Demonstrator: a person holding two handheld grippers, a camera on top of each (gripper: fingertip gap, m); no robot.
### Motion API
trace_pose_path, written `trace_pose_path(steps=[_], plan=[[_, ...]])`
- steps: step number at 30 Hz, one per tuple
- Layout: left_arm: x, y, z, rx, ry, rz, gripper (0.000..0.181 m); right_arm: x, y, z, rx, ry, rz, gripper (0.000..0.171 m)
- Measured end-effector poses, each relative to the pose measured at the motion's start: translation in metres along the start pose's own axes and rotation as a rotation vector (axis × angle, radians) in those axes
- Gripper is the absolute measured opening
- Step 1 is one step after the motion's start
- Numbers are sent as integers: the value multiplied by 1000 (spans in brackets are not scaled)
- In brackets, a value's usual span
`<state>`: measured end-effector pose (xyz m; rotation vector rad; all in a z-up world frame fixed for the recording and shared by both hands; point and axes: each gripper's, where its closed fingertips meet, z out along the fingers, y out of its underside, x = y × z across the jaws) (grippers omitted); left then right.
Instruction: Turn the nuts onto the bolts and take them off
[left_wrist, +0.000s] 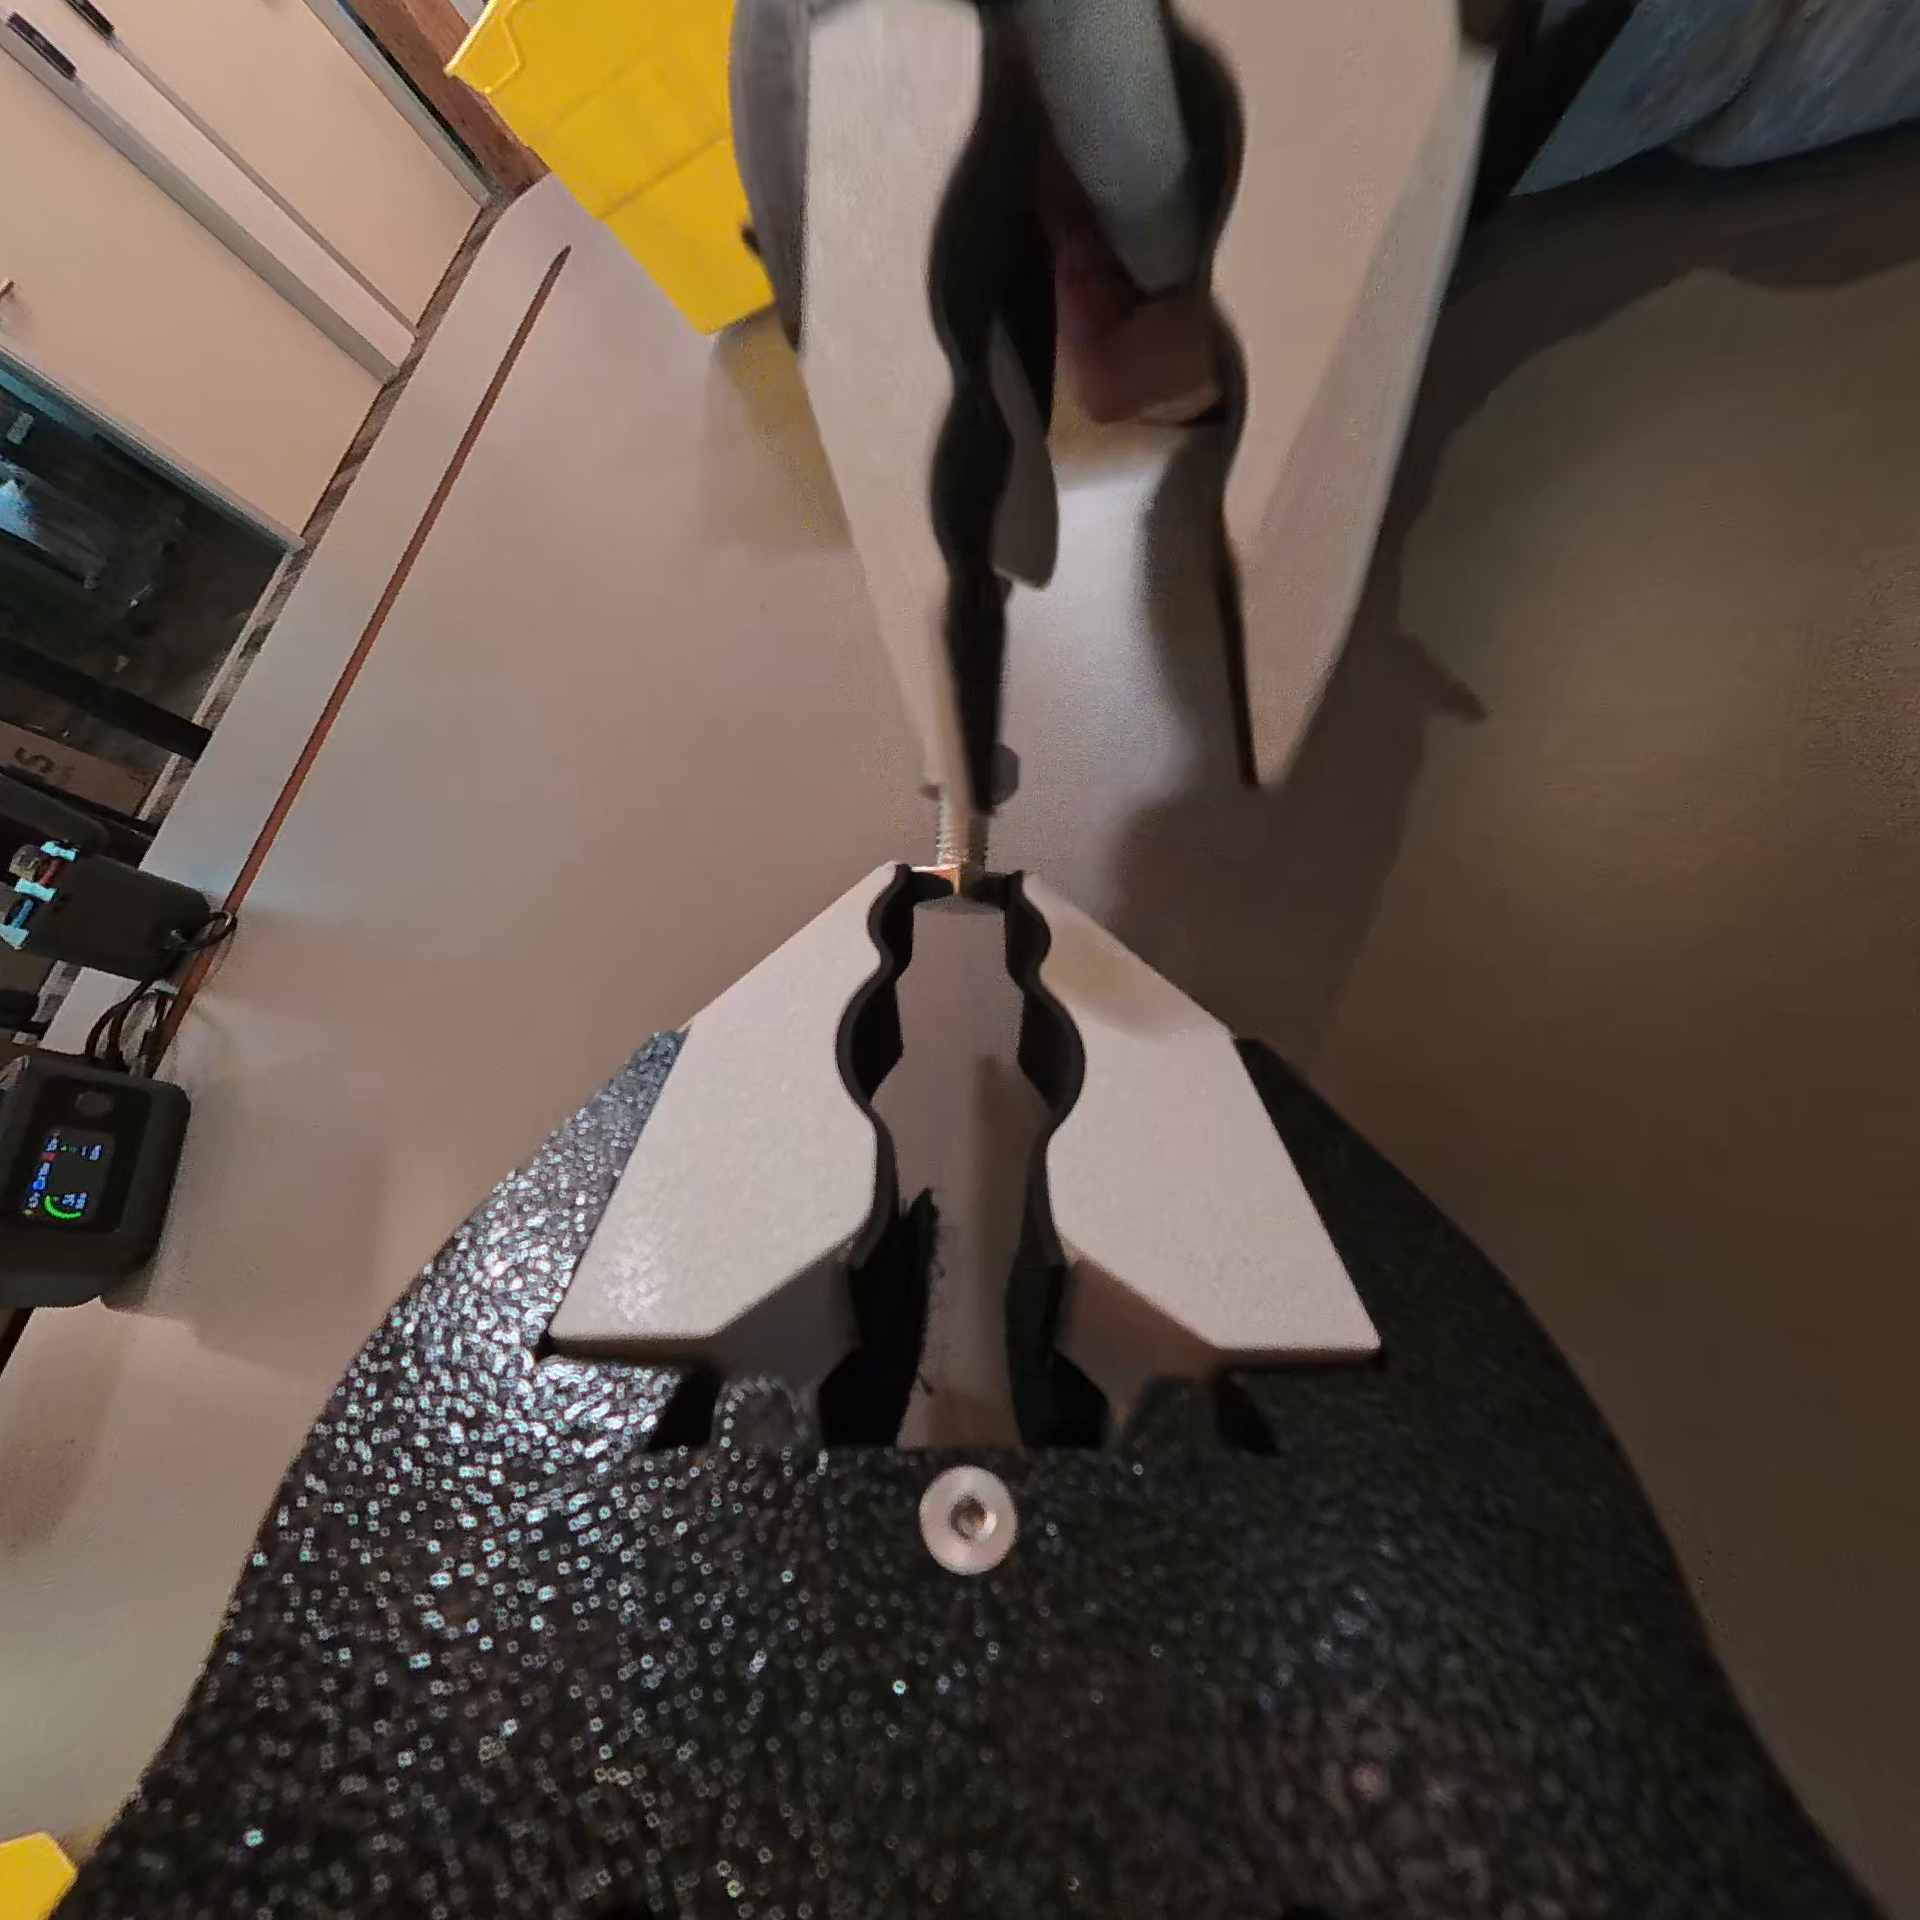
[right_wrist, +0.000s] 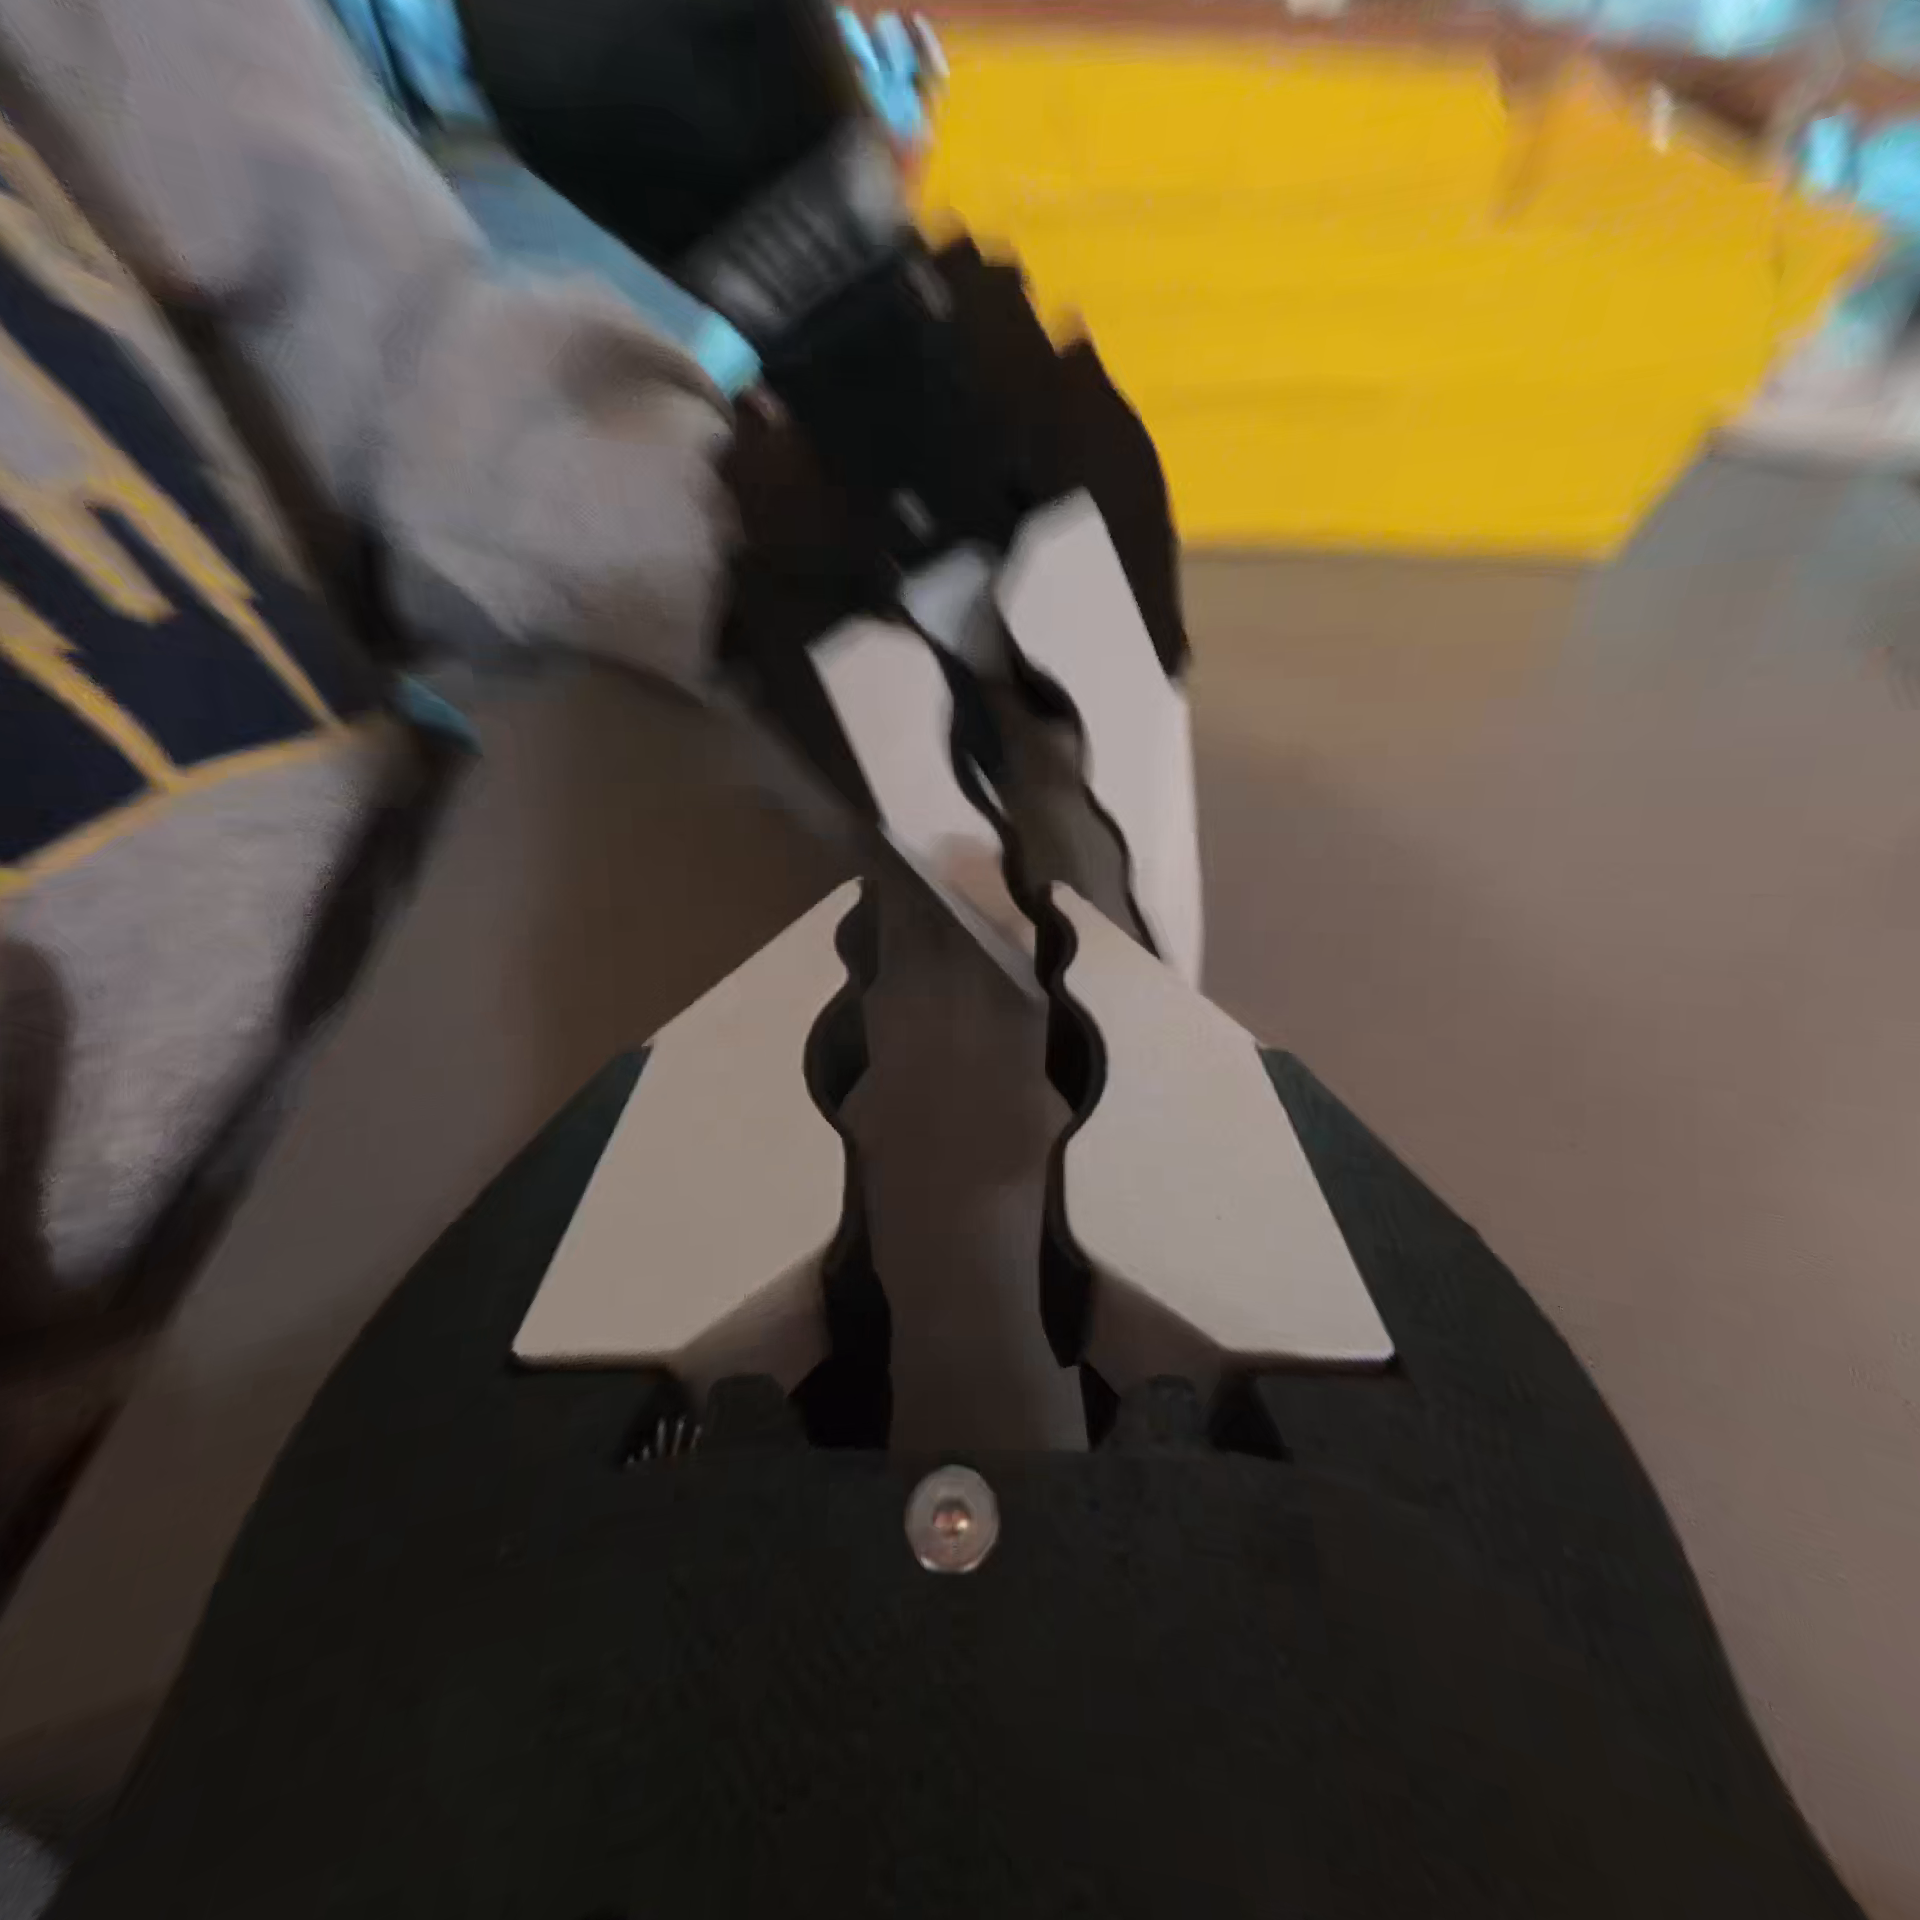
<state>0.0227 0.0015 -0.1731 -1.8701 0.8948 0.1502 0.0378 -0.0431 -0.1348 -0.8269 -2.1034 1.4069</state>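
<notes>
My left gripper (left_wrist: 958, 878) is shut on the hex head of a small steel bolt (left_wrist: 961, 836), held above the table. The threaded shank points away from me. A small nut (left_wrist: 997, 774) sits at its far end. My right gripper (left_wrist: 1110, 784) comes in from the opposite side, blurred, with its jaws apart. One of its fingertips (left_wrist: 961, 764) is against the nut and the other stands well off to the right. In the right wrist view my right gripper (right_wrist: 956, 885) shows a wide gap, and the left gripper's fingers (right_wrist: 904, 748) cross in front. The bolt is hidden there.
The beige table (left_wrist: 520, 727) lies under both grippers. A yellow bin (left_wrist: 623, 135) stands at its far side and also shows in the right wrist view (right_wrist: 1351, 312). A black device with a lit screen (left_wrist: 73, 1174) and cables sit at the left edge. A person's grey sleeve (right_wrist: 468, 416) holds the left gripper. My right fingertips sit around 5 cm from my left ones.
</notes>
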Motion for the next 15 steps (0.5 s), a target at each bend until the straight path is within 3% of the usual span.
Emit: trace_pose_path(steps=[1, 5, 8, 12, 14, 15], plan=[[0, 0, 0, 0, 1, -2, 16, 1, -13, -4, 77, 21, 3, 31], [0, 0, 0, 0, -1, 1, 16, 31, 26, -18, -100, 141, 185, 39], [0, 0, 0, 0, 1, -2, 16, 25, 46, -13, -214, 89, 253, 43], [1, 0, 0, 0, 1, -1, 16, 17, 24, 2, -132, 75, 112, 47], [0, 0, 1, -1, 1, -4, 16, -4, -6, 1, 32, -13, 6, 46], [0, 0, 1, -1, 1, -4, 16, 2, -12, -3, 73, 27, 7, 46]])
